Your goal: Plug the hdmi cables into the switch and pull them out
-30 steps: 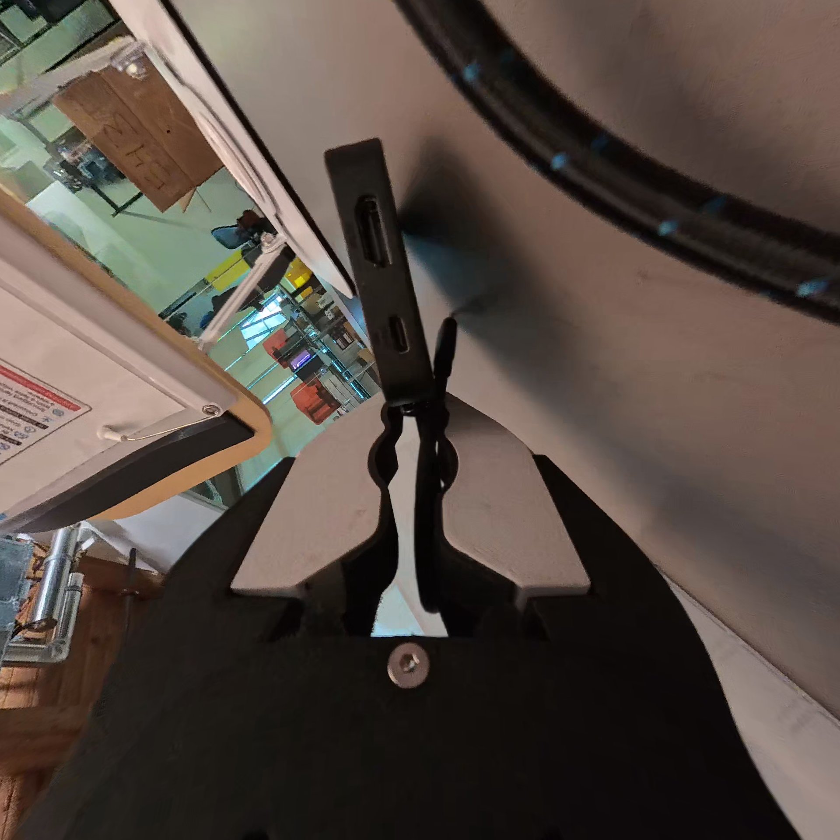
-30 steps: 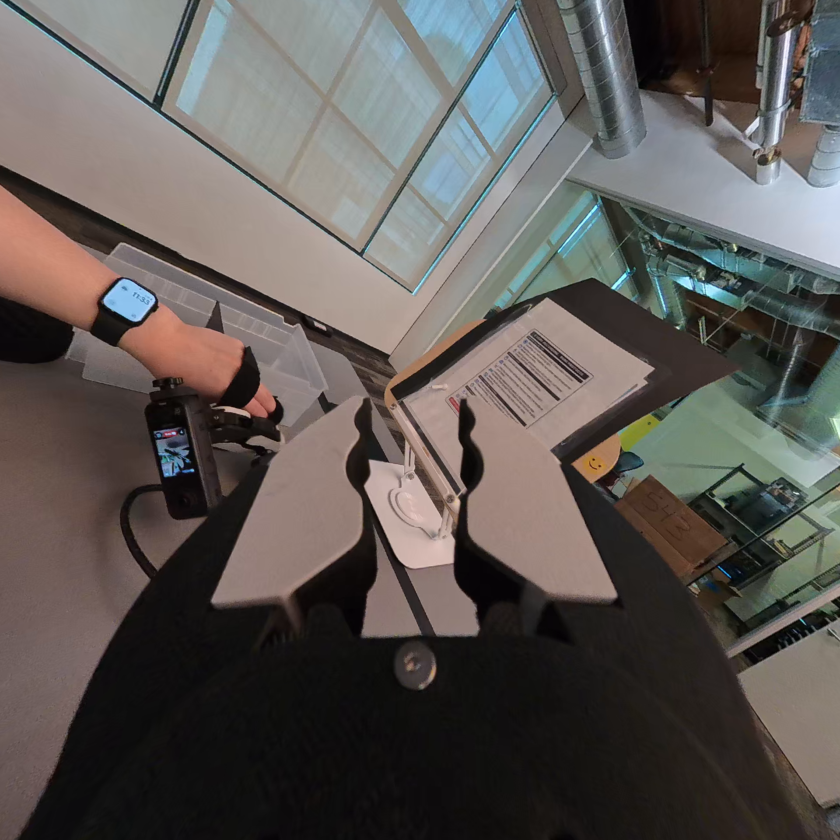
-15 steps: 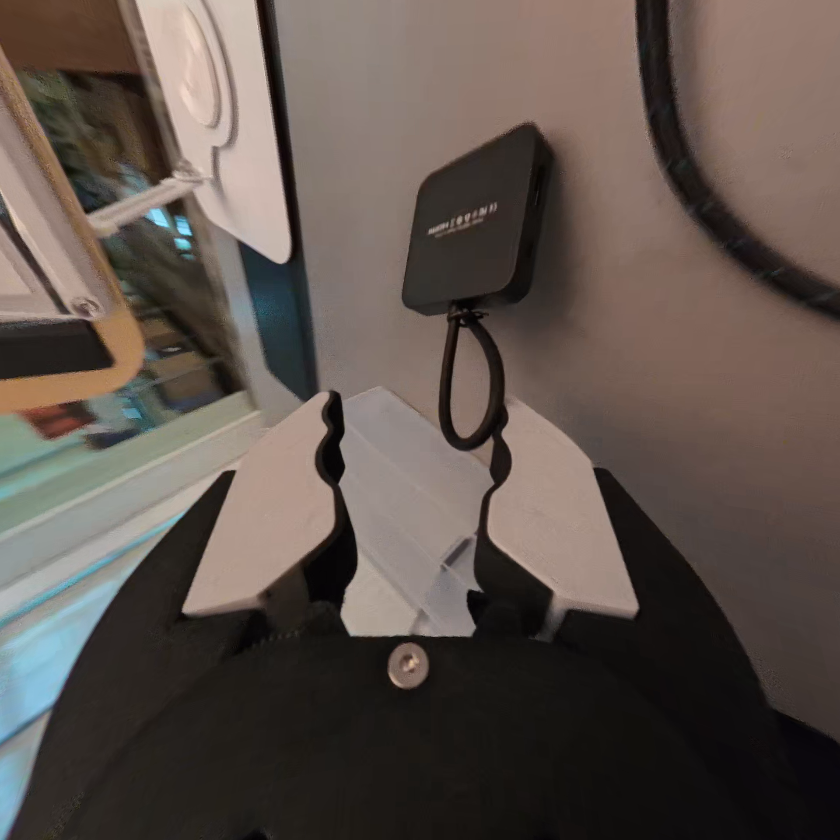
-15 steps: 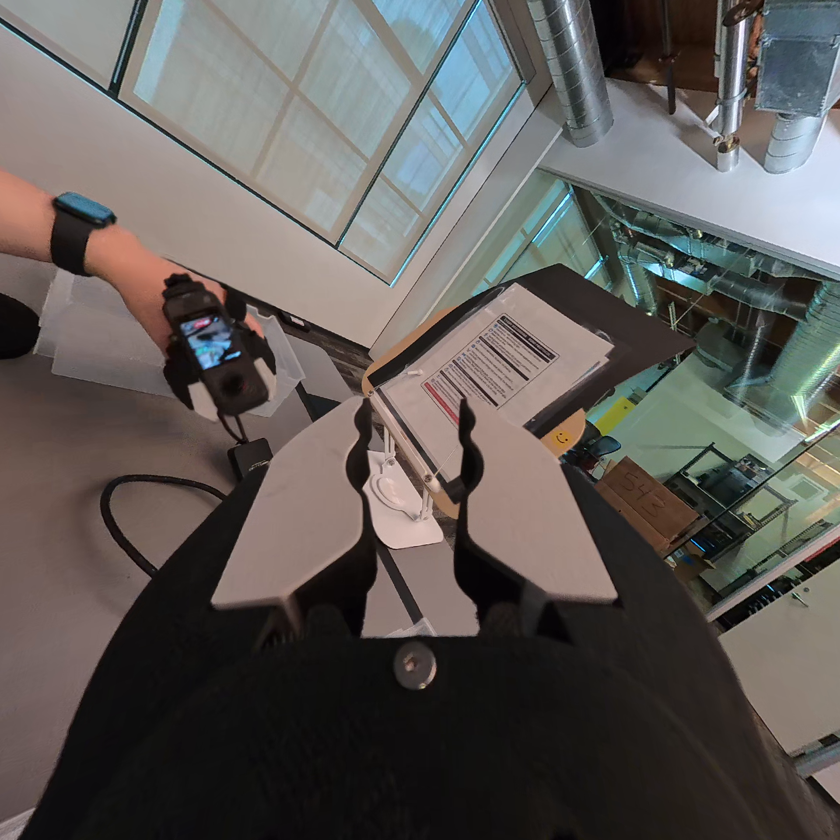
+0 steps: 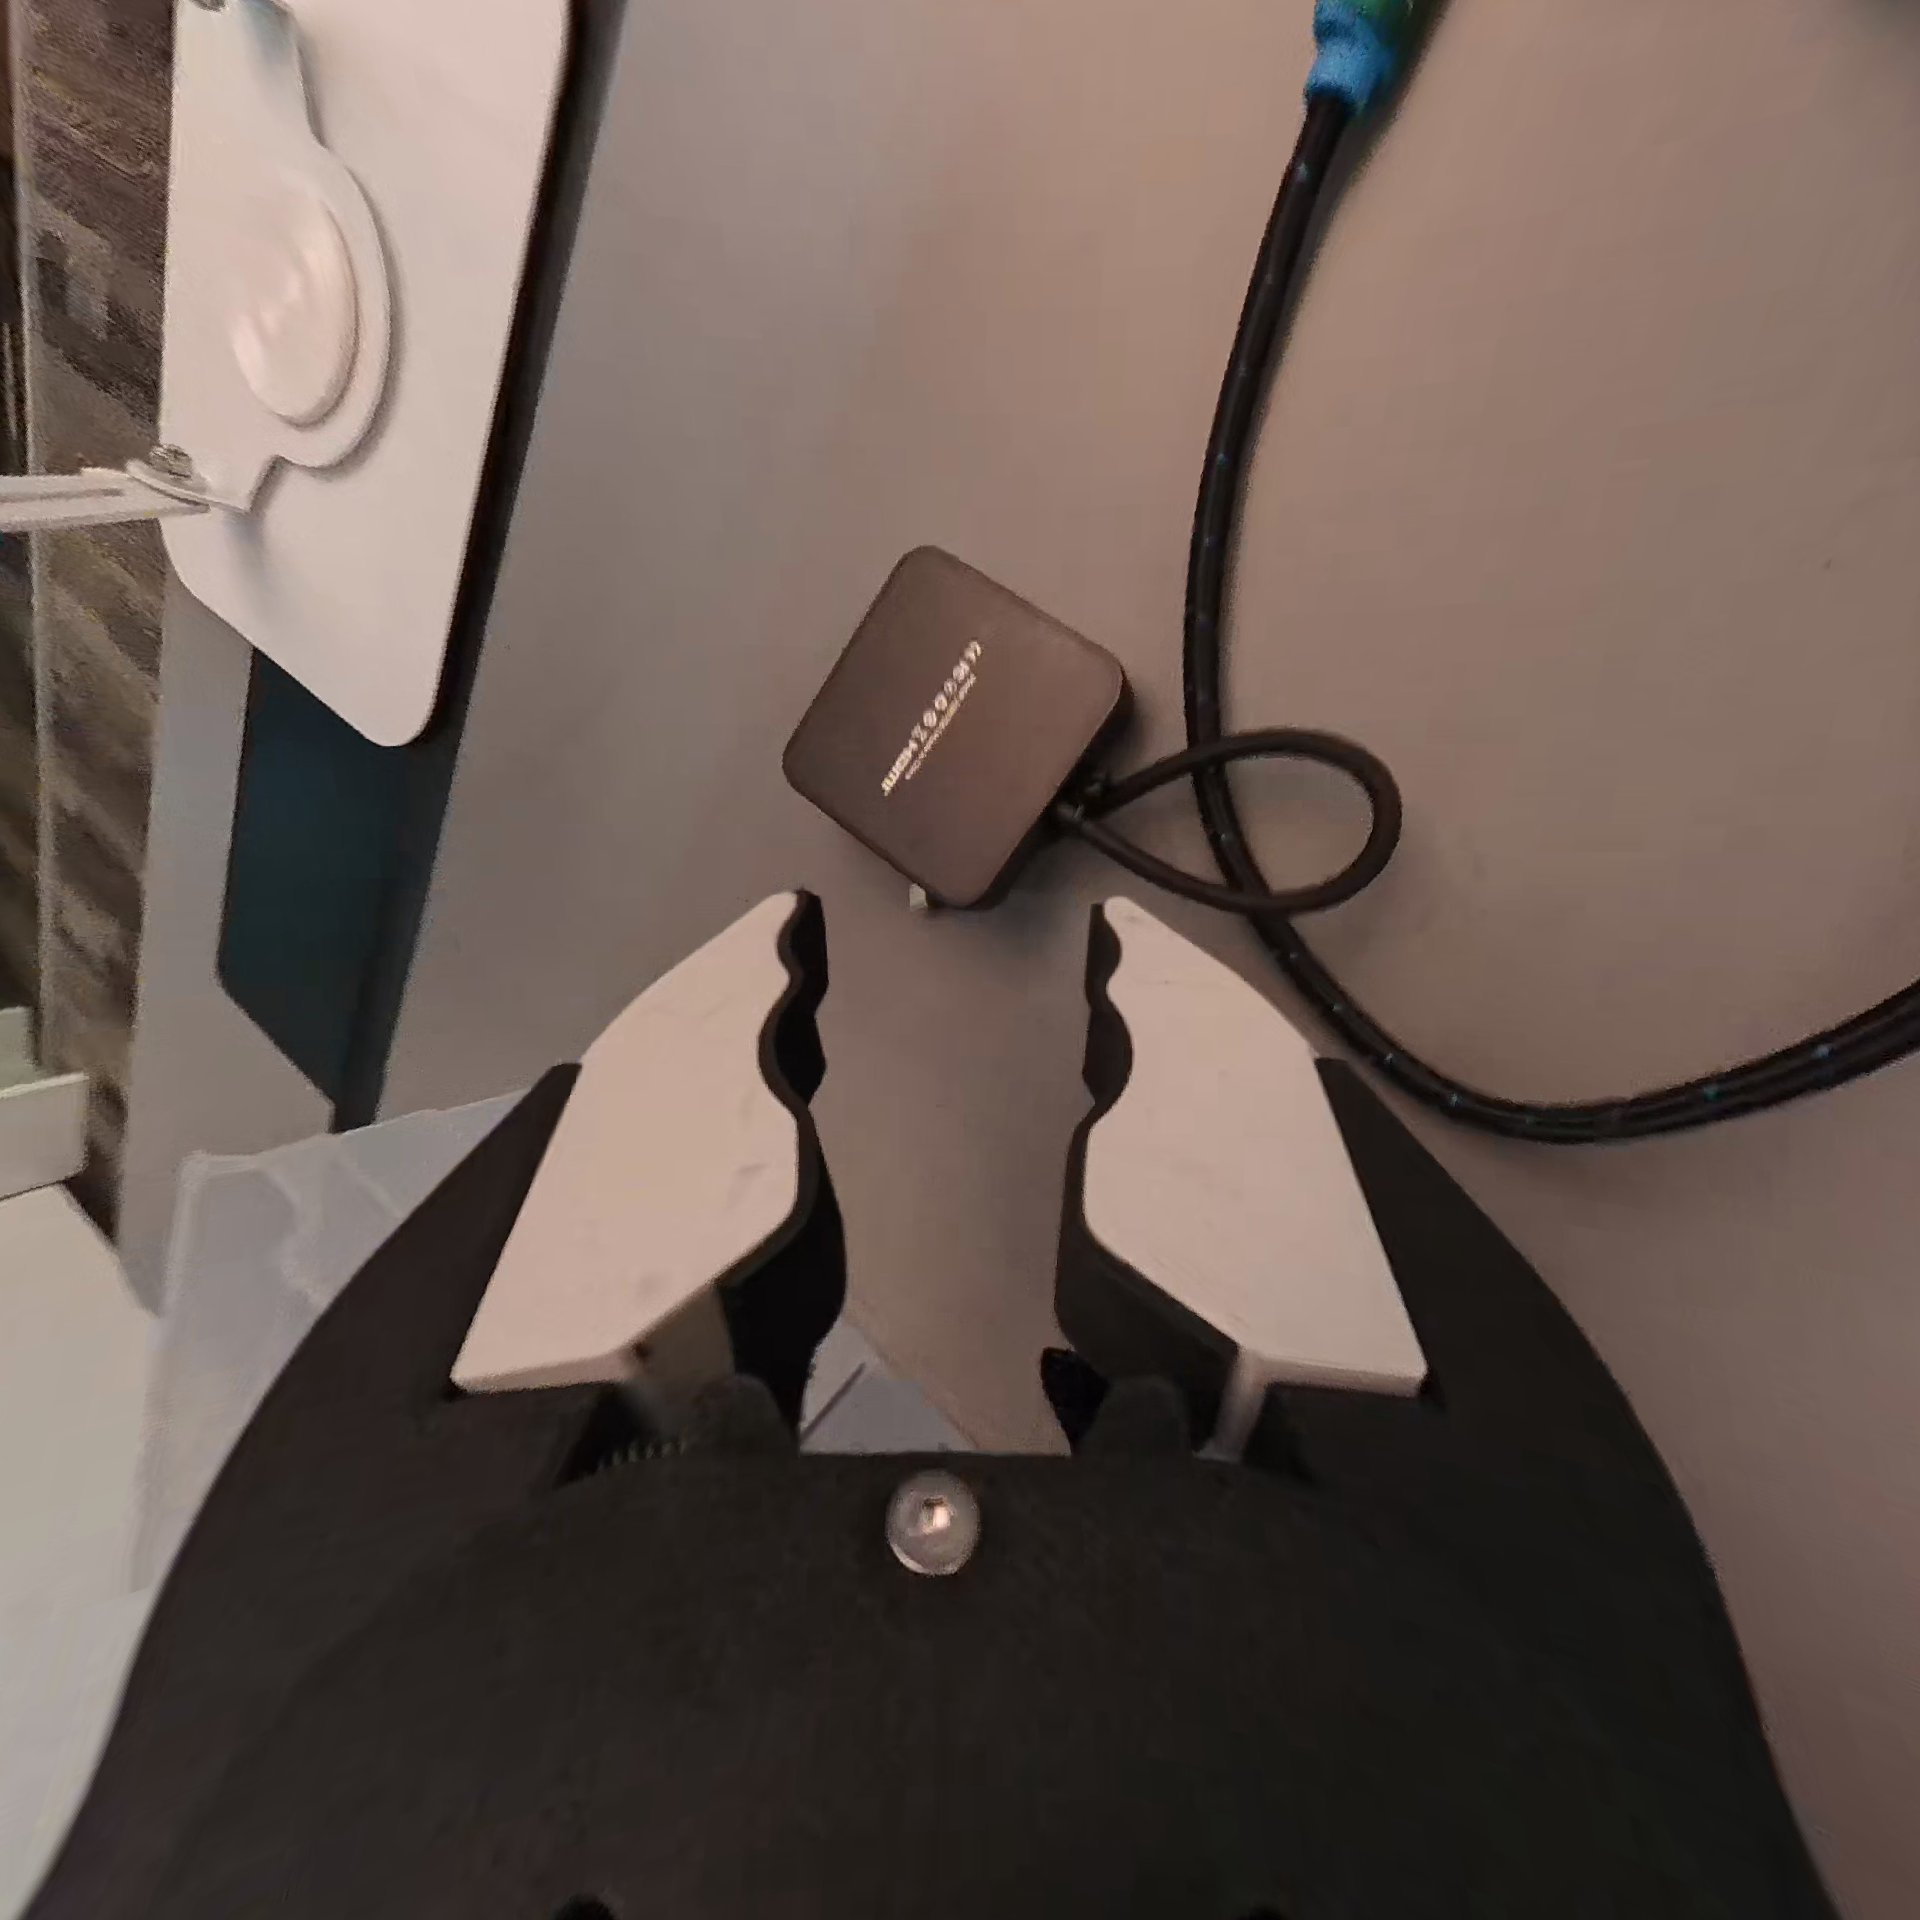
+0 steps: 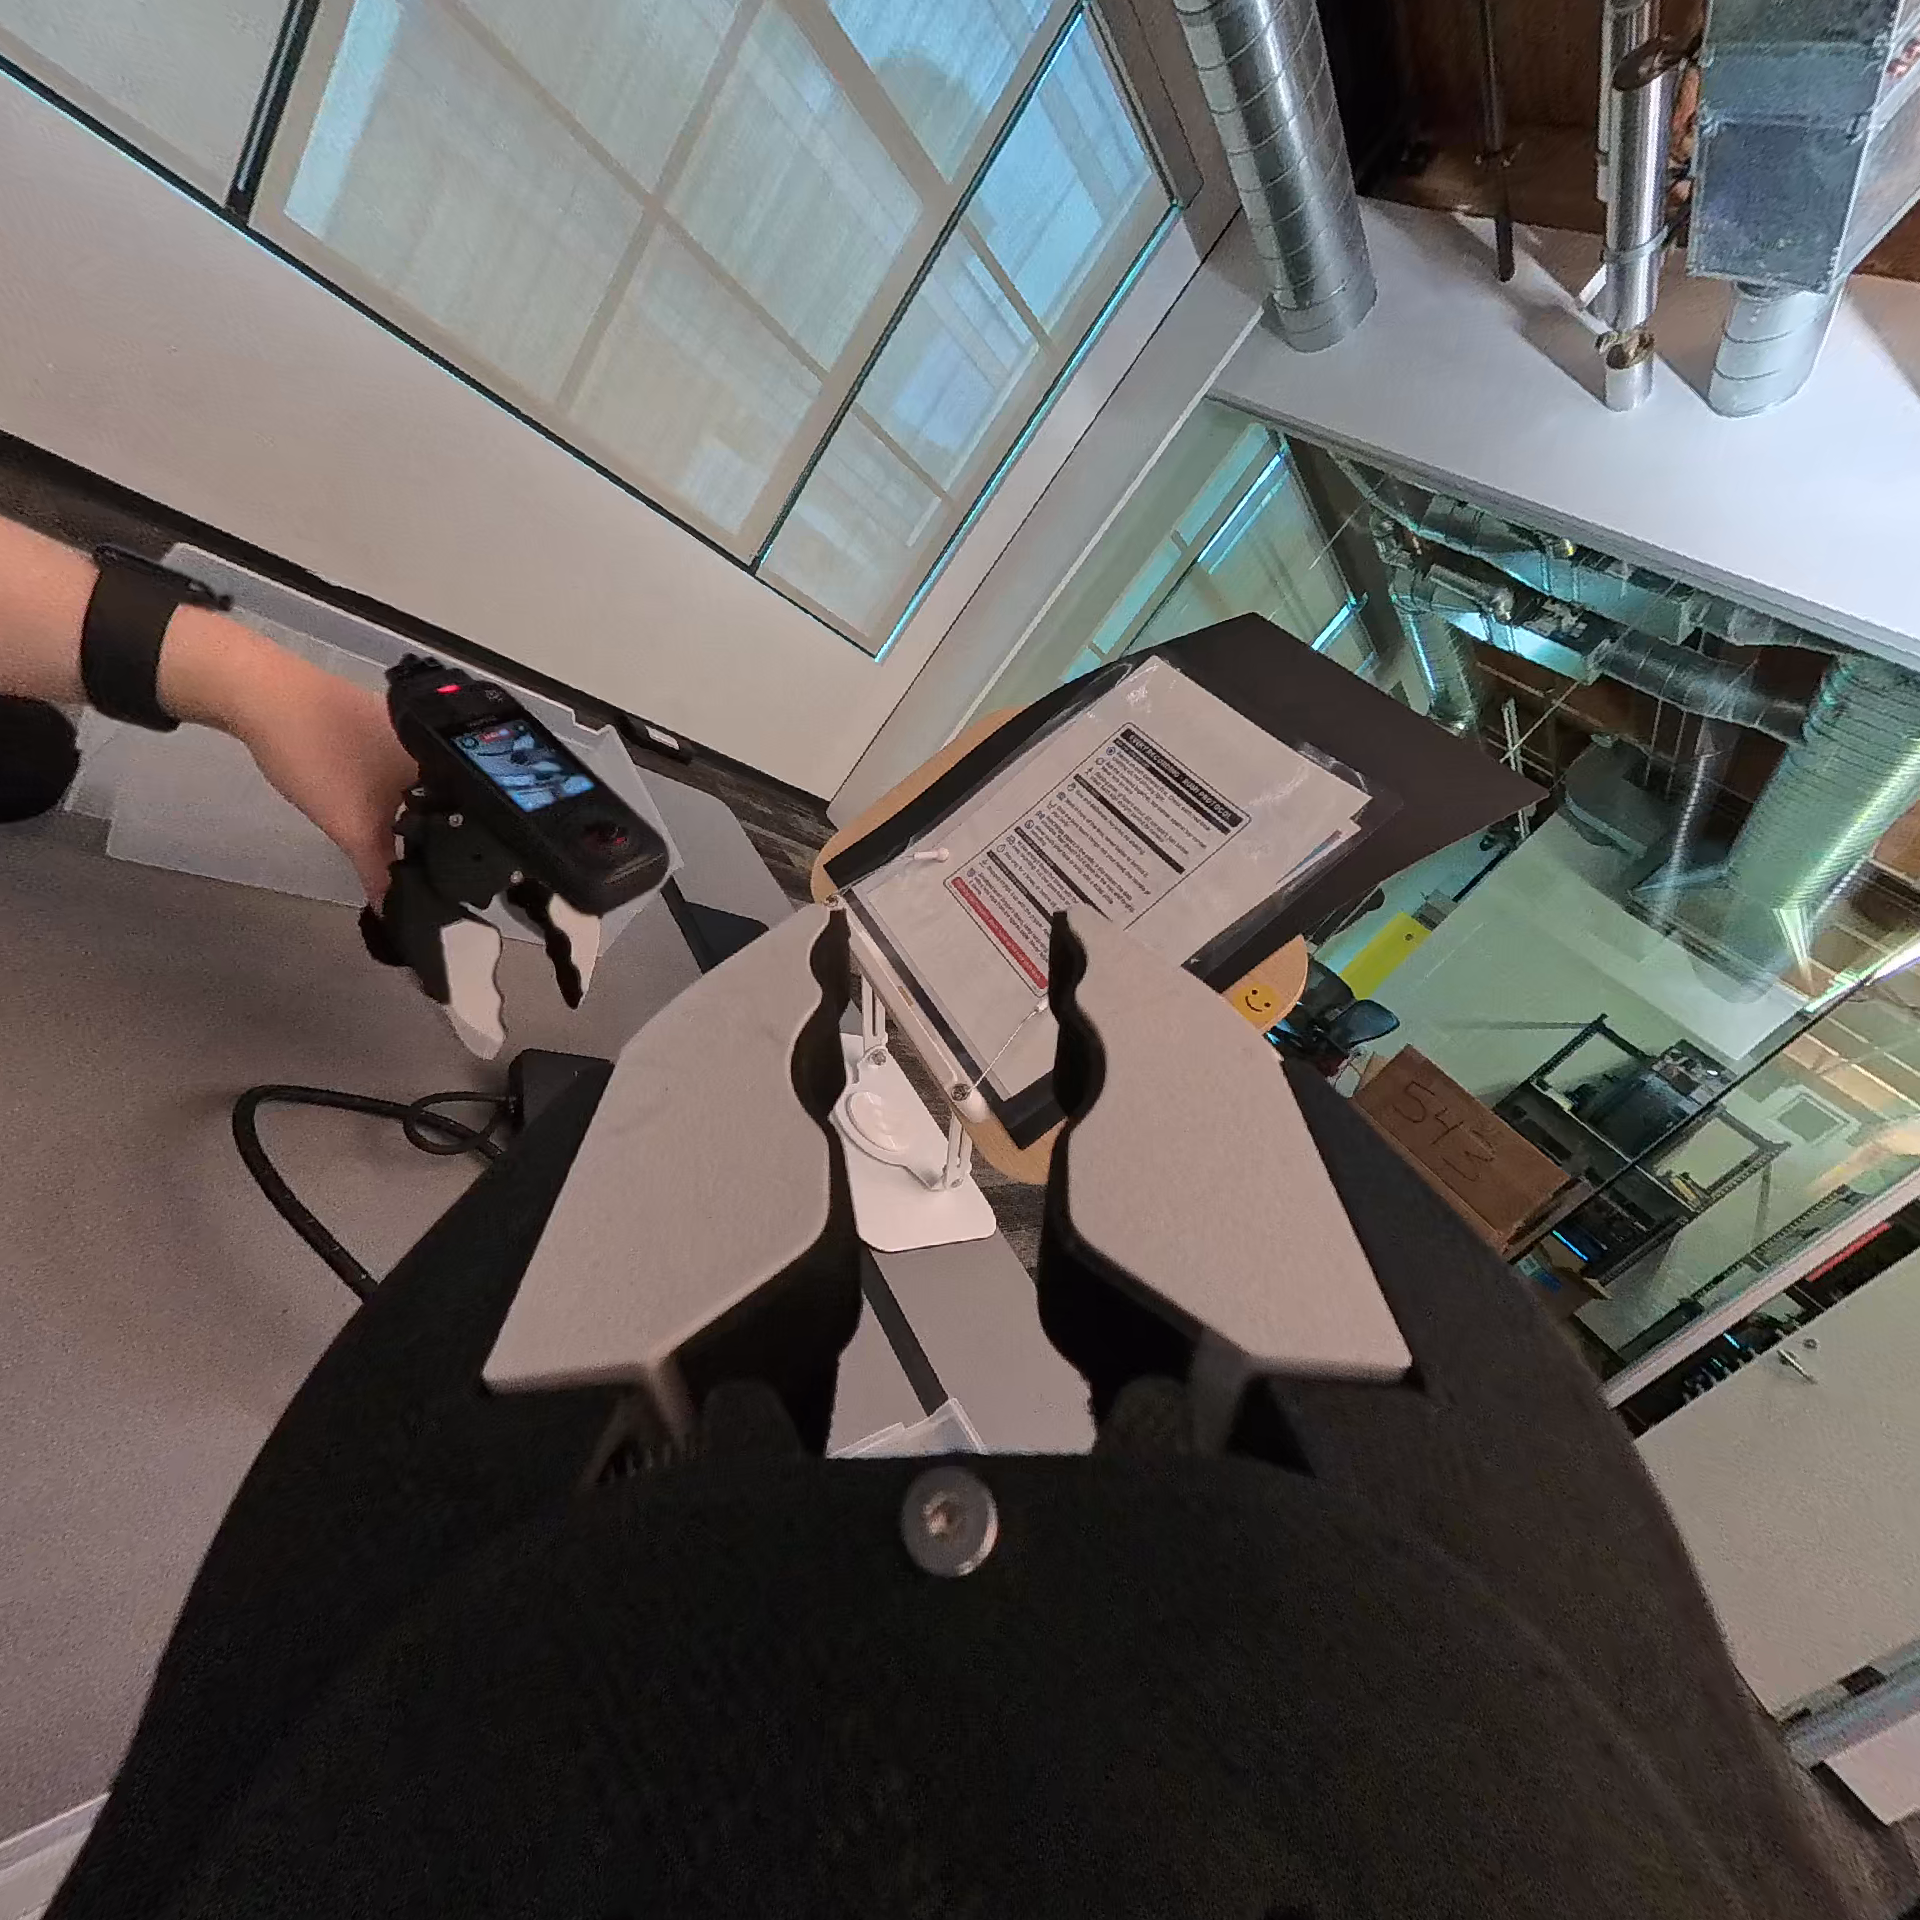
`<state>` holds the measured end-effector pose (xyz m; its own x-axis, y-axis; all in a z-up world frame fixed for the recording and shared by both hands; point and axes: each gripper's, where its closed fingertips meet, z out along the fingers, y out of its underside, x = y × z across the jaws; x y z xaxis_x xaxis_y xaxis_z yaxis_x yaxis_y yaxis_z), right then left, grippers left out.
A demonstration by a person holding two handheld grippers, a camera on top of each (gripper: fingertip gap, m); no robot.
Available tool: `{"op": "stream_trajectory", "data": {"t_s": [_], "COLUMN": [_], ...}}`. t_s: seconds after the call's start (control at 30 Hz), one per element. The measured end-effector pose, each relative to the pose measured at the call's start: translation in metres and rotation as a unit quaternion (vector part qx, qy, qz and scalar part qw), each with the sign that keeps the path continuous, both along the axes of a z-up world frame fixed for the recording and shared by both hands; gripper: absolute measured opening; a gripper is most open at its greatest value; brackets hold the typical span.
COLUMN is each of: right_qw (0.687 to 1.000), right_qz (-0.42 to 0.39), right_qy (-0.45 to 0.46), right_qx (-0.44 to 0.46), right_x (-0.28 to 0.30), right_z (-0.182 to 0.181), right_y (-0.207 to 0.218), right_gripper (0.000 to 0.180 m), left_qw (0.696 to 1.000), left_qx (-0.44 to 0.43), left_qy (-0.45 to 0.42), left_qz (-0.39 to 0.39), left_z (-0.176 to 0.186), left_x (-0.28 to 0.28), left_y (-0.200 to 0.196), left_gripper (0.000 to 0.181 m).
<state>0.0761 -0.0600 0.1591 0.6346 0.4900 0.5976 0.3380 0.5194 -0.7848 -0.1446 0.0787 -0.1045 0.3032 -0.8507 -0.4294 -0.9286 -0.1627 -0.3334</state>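
Observation:
A small black square HDMI switch (image 5: 951, 727) lies flat on the grey table (image 5: 1558, 623), with a short black looped cord (image 5: 1299, 821) at its right corner. A thick black braided HDMI cable (image 5: 1226, 644) with a blue plug end (image 5: 1345, 62) curves beside it and crosses the loop. My left gripper (image 5: 956, 914) is open and empty, hovering just short of the switch. In the right wrist view my right gripper (image 6: 940, 930) is open and empty, raised and pointing toward the room; the left gripper (image 6: 520, 956) shows at the left above the switch (image 6: 551, 1070) and cable (image 6: 301, 1174).
A white stand base (image 5: 312, 343) sits on the table left of the switch and holds a tilted board with a clear sheet cover (image 6: 1091, 862). Clear plastic bins (image 6: 208, 821) stand at the table's far side. The person's hand (image 6: 312, 769) holds the left gripper.
My left gripper let go of the switch's looped cord and opened; the switch now lies flat on the table. The left gripper rose and pulled back. The right gripper stayed open and shifted little.

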Motion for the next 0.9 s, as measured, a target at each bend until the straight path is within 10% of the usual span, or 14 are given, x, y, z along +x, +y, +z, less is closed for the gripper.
{"op": "stream_trajectory", "data": {"t_s": [0.07,0.23,0.43,0.9], "right_qw": [1.000,0.999,0.998,0.995], "right_qz": [0.000,-0.015,-0.027,-0.031], "right_qy": [-0.002,-0.024,-0.055,-0.081], "right_qx": [-0.003,-0.014,-0.030,-0.046], "right_x": [-0.001,-0.003,-0.005,-0.005], "right_z": [-0.001,-0.010,-0.022,-0.033], "right_y": [0.001,0.008,0.014,0.016], "right_gripper": [0.037,0.037,0.037,0.037], "left_qw": [0.994,0.956,0.948,0.932], "left_qx": [-0.031,-0.107,-0.115,-0.245], "left_qy": [-0.080,-0.167,-0.097,-0.083], "left_qz": [0.070,0.216,0.281,0.253], "left_z": [0.000,-0.007,-0.038,-0.044], "left_x": [0.009,0.022,0.026,0.013], "left_y": [0.002,0.016,0.018,0.023], "left_gripper": [0.034,0.085,0.109,0.079]}}
